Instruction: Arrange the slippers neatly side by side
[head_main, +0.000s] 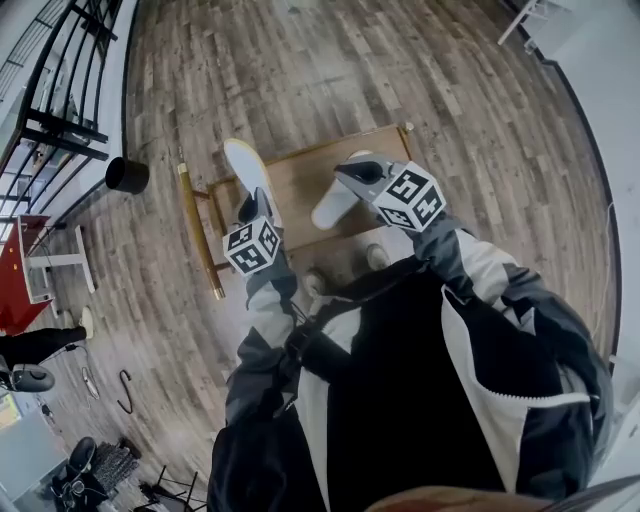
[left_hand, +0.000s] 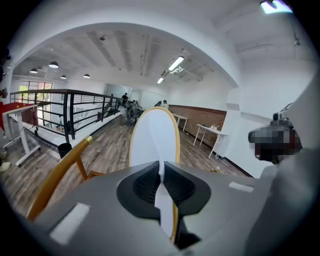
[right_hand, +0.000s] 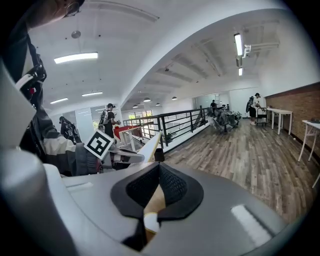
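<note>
I hold two white slippers above a low wooden table (head_main: 300, 190). My left gripper (head_main: 250, 207) is shut on the left slipper (head_main: 246, 163). In the left gripper view that slipper (left_hand: 154, 135) stands upright, showing a white face with a tan rim, and its thin edge is pinched between the pads of the left gripper (left_hand: 161, 177). My right gripper (head_main: 352, 172) is shut on the right slipper (head_main: 336, 205), which hangs tilted over the table. In the right gripper view this slipper (right_hand: 149, 146) shows edge-on, running away from the right gripper (right_hand: 158, 187).
The table has gold legs (head_main: 196, 232) and stands on wood plank flooring. A black bin (head_main: 127, 176) sits to the left by a black railing (head_main: 60, 130). A red table (head_main: 18, 285) is at far left. My feet (head_main: 345, 270) are just below the table.
</note>
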